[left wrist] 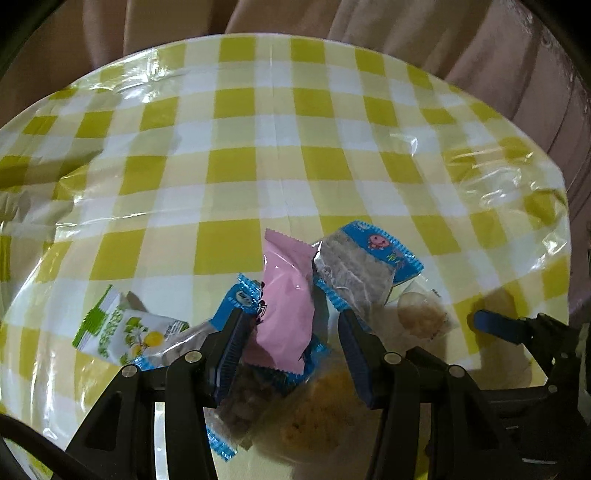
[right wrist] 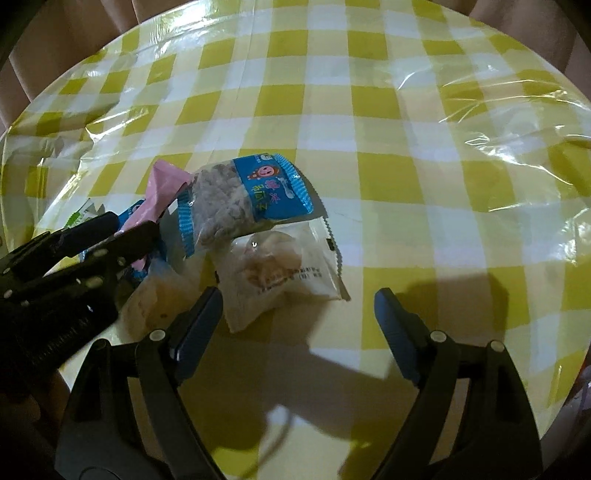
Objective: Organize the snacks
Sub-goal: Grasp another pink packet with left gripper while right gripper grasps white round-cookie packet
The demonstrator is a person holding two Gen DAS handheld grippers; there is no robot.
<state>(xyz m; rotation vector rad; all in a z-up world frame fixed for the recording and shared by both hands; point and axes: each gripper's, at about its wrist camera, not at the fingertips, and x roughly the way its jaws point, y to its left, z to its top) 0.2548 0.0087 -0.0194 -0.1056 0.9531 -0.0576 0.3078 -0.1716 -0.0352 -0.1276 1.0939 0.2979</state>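
Observation:
A heap of snack packets lies on the yellow checked tablecloth (left wrist: 229, 170). My left gripper (left wrist: 291, 317) is open, its fingers on either side of a pink packet (left wrist: 286, 306) that lies over a blue-edged clear packet (left wrist: 236, 398). A second blue-edged packet with a pink cartoon (left wrist: 364, 266) lies just behind. A green and white lemon packet (left wrist: 125, 332) lies to the left. My right gripper (right wrist: 295, 295) is open and empty, just in front of a white clear packet (right wrist: 284, 273). The cartoon packet (right wrist: 240, 199) and pink packet (right wrist: 162, 188) lie beyond it.
The table is round with a glossy plastic cover; wrinkled film (right wrist: 517, 92) shines at the right. A pinkish curtain (left wrist: 406, 33) hangs behind the table. My left gripper (right wrist: 125, 229) shows at the left of the right wrist view, and my right gripper's fingertips (left wrist: 487, 325) at the right of the left one.

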